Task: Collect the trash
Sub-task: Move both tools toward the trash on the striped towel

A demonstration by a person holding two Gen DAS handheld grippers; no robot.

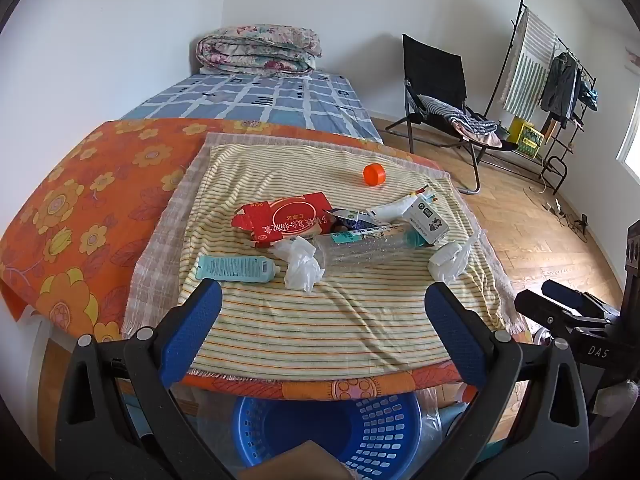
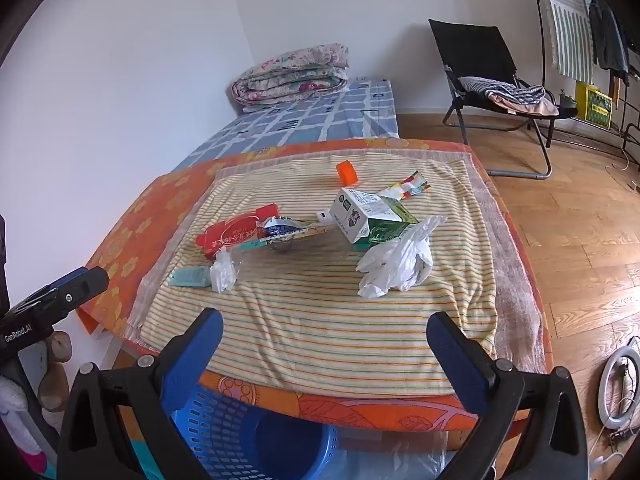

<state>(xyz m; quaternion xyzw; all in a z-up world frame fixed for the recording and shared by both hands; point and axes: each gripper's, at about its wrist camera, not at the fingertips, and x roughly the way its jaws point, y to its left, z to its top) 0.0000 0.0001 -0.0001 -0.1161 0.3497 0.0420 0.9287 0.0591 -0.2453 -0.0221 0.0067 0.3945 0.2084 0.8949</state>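
Note:
Trash lies on a striped towel (image 1: 320, 320) on the table: a red box (image 1: 286, 218), a teal tube (image 1: 236, 268), a crumpled tissue (image 1: 302, 262), a clear plastic bottle (image 1: 360, 248), a milk carton (image 1: 428, 222), a white plastic bag (image 1: 450, 258) and an orange cap (image 1: 374, 174). The right wrist view shows the carton (image 2: 368, 218), bag (image 2: 400, 260), tissue (image 2: 224, 272) and cap (image 2: 347, 172). My left gripper (image 1: 324, 300) is open and empty above the towel's near part. My right gripper (image 2: 324, 334) is open and empty near the front edge.
A blue plastic basket (image 1: 340, 432) stands on the floor under the table's front edge, also in the right wrist view (image 2: 248, 436). A bed (image 1: 256, 96) lies behind the table. A black folding chair (image 1: 440, 92) and a clothes rack (image 1: 552, 80) stand at the right.

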